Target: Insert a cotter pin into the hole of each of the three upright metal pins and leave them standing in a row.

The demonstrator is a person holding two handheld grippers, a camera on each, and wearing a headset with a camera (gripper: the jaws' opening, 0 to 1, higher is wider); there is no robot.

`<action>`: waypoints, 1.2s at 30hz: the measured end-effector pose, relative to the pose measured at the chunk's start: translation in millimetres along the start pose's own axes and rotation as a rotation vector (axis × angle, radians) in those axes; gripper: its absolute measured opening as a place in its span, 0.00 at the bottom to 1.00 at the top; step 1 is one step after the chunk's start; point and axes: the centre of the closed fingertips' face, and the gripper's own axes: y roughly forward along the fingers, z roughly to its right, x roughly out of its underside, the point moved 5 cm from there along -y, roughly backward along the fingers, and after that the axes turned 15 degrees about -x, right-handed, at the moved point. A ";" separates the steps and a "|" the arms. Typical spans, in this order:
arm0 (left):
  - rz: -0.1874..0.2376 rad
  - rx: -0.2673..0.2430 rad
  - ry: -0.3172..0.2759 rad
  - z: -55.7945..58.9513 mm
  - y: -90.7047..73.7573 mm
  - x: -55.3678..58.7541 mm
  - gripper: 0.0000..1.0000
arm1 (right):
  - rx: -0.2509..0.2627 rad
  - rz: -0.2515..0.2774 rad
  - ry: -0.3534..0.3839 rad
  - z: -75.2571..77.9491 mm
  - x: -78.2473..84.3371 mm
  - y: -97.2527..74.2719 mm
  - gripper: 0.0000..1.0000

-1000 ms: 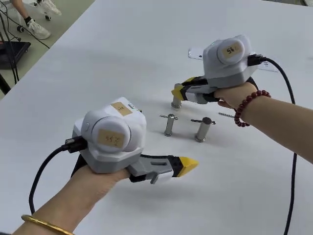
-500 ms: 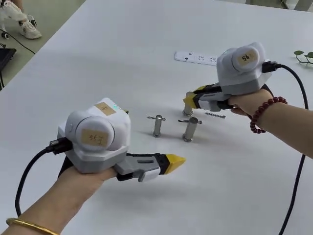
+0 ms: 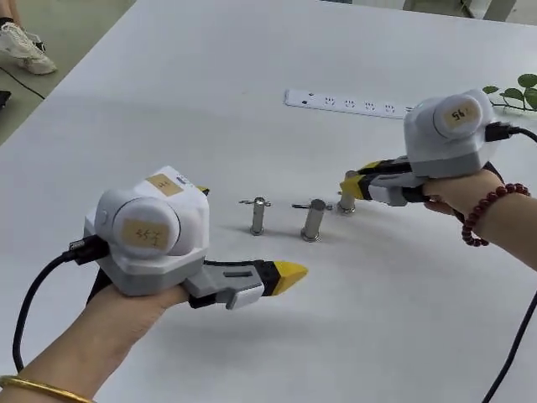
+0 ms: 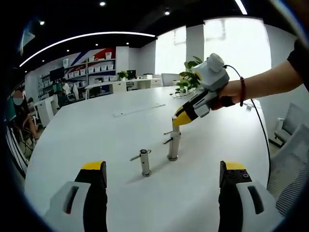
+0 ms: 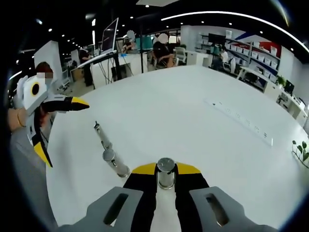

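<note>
I am clamping the right gripper (image 3: 353, 186) jaws on the end metal pin (image 5: 165, 178), upright on the table (image 3: 168, 101) beside the cottered middle pin (image 3: 313, 220) and near pin (image 3: 257, 217); left gripper (image 4: 164, 166) jaws are gaping wide, empty.

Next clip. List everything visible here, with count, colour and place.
table: one, white, under everything.
metal pins: three, silver, upright mid-table, roughly in line.
cotter pins: two, silver, through the two free metal pins.
power strip: one, white, far side of table.
plant: one, green, far right table edge.
shoe: one, white, on the floor.
left tool: one, grey with yellow tips, open, near side of pins.
right tool: one, same colours, shut on third metal pin.
</note>
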 end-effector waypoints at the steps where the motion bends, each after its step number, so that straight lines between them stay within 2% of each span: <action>1: 0.001 0.000 0.001 0.1 -0.2 -0.2 0.97 | 0.002 0.000 0.003 -1.0 1.8 -1.8 0.07; 6: 0.002 0.007 0.000 1.6 -1.0 -0.4 0.97 | 0.002 0.006 0.011 -9.0 10.7 -12.6 0.07; 8: -0.006 0.012 -0.005 1.9 -1.0 0.9 0.96 | -0.012 0.009 0.002 -13.7 13.2 -15.8 0.07; 18: 0.006 0.015 -0.003 2.3 -2.8 -1.4 0.96 | -0.062 0.017 -0.032 -34.6 23.5 -24.4 0.07; 36: 0.012 0.020 0.005 3.0 -4.8 -3.7 0.96 | -0.162 0.013 -0.085 -70.5 25.6 -18.8 0.08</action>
